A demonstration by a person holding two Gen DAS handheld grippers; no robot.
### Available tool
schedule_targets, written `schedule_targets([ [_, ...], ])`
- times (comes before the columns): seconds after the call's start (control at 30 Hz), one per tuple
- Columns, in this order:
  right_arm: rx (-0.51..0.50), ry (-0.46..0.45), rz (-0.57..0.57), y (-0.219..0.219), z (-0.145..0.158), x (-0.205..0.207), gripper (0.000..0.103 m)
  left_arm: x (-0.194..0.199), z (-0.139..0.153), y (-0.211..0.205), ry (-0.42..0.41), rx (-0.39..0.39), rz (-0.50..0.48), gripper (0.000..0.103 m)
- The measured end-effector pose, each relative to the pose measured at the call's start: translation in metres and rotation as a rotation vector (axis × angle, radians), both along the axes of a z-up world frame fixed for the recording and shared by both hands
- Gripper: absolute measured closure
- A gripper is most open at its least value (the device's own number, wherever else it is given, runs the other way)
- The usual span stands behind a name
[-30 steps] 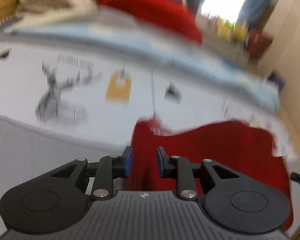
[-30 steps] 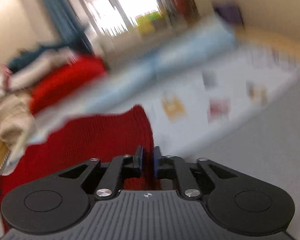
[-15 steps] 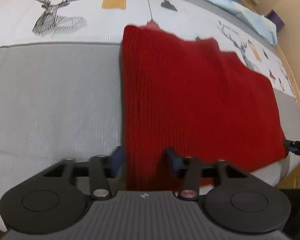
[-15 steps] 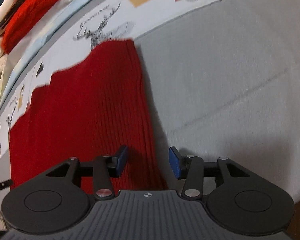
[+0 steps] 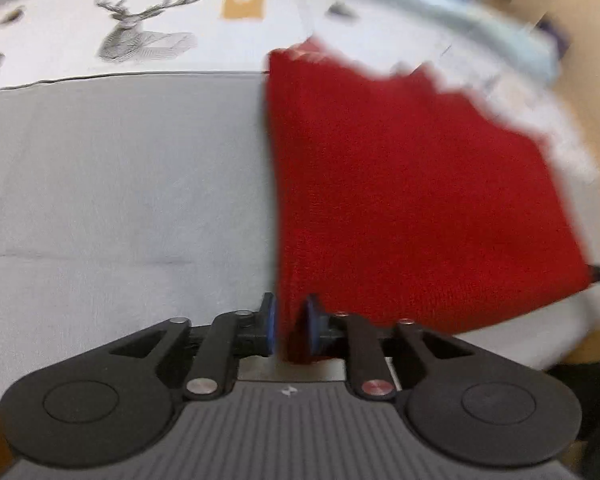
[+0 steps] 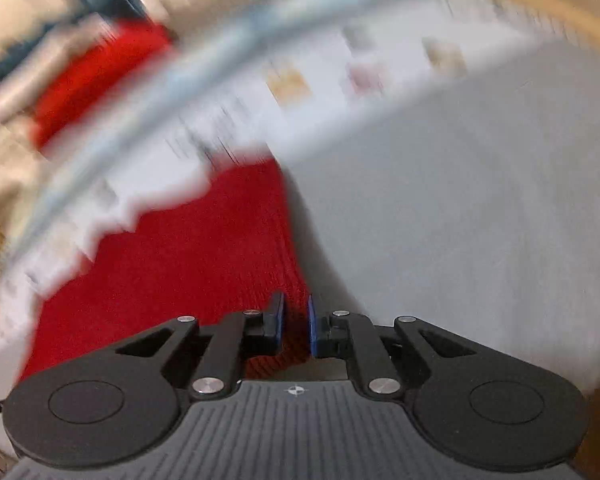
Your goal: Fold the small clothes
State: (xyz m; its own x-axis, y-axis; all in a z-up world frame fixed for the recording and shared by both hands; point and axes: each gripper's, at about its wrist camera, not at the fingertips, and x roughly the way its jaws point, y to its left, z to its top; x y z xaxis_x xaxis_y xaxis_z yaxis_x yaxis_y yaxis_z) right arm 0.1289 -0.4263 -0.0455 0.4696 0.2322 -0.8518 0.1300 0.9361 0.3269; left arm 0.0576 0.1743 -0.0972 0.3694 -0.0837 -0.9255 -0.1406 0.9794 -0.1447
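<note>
Both grippers have hold of the near edge of a red knitted garment (image 5: 412, 200), so the step in hand looks like the start of a fold: corners pinched, cloth about to be carried. The next move probably calls for lifting both corners together, at an even height, and laying them toward the far edge so the sides line up.

On the left, the left gripper (image 5: 290, 330) has its blue pads closed on the garment's near left corner, with a thick wad of knit squeezed between them. From there the garment spreads to the right and away across the grey bedcover (image 5: 120, 200), its far edge reaching onto the white printed sheet (image 5: 148, 36) with the deer drawing. That far edge looks uneven, though blur makes it hard to judge.

On the right, the right gripper (image 6: 294, 328) has its fingers nearly together on the near right corner, red knit showing in the narrow gap. The knit is ribbed, heavy-looking, and lies mostly flat.
</note>
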Motion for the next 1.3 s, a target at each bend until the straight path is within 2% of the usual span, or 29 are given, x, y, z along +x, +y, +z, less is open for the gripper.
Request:
schedule_targets([
  [0.03,-0.023,0.075,0.005,0.003,-0.013,0.003,0.087,-0.001,0.003,-0.005,-0.027,0.046,0.004,0.066],
  [0.07,-0.071,0.119,0.016,0.008,-0.02,0.006,0.082,-0.002,0.008,-0.007,-0.069,0.058,0.02,0.067],
  [0.1,-0.111,0.11,0.028,0.011,-0.02,0.005,0.079,-0.004,0.014,-0.009,-0.108,0.057,0.039,0.069],
  [0.17,-0.193,0.003,0.05,0.021,-0.004,0.002,0.076,-0.009,0.025,-0.013,-0.169,0.049,0.047,0.069],
  [0.23,-0.215,-0.085,0.073,0.027,0.009,-0.004,0.073,-0.012,0.029,-0.021,-0.196,0.016,0.016,0.069],
  [0.3,-0.178,-0.125,0.108,0.032,0.015,-0.007,0.069,-0.009,0.023,-0.03,-0.156,-0.018,-0.038,0.069],
  [0.33,-0.157,-0.116,0.125,0.032,0.015,-0.006,0.068,-0.007,0.014,-0.036,-0.104,-0.005,-0.066,0.069],
  [0.4,-0.127,-0.051,0.16,0.028,0.004,-0.004,0.067,-0.004,-0.007,-0.043,0.001,0.043,-0.104,0.069],
  [0.43,-0.134,0.005,0.179,0.03,-0.006,-0.001,0.067,-0.004,-0.011,-0.045,0.016,0.052,-0.109,0.069],
  [0.47,-0.174,0.061,0.192,0.033,-0.016,0.001,0.066,-0.003,-0.009,-0.045,0.01,0.053,-0.105,0.069],
  [0.53,-0.212,0.086,0.191,0.036,-0.023,0.003,0.066,-0.002,0.0,-0.04,-0.025,0.027,-0.073,0.069],
  [0.67,-0.154,-0.043,0.134,0.035,-0.001,0.007,0.065,-0.004,0.012,-0.028,-0.085,0.03,0.0,0.068],
  [0.73,-0.174,-0.032,0.125,0.033,-0.004,0.004,0.063,0.001,0.007,-0.024,-0.047,0.027,0.025,0.068],
  [0.83,-0.23,0.095,0.153,0.035,-0.027,0.002,0.062,0.002,-0.007,-0.026,0.041,0.066,0.02,0.066],
  [0.9,-0.241,0.077,0.151,0.037,-0.026,0.0,0.062,0.0,-0.004,-0.027,0.027,0.066,0.013,0.066],
  [0.97,-0.226,0.001,0.147,0.041,-0.015,0.006,0.062,-0.002,0.002,-0.029,-0.007,0.069,0.012,0.066],
  [1.03,-0.201,-0.038,0.132,0.039,-0.009,0.006,0.062,-0.003,0.007,-0.029,-0.033,0.064,0.028,0.066],
  [1.1,-0.212,-0.014,0.125,0.04,-0.013,0.006,0.062,-0.003,0.01,-0.028,-0.047,0.064,0.046,0.066],
  [1.2,-0.274,0.087,0.149,0.043,-0.032,0.004,0.06,-0.004,0.02,-0.024,-0.091,0.093,0.074,0.066],
  [1.3,-0.285,0.019,0.131,0.045,-0.019,0.001,0.06,-0.006,0.04,-0.023,-0.187,0.152,0.086,0.062],
])
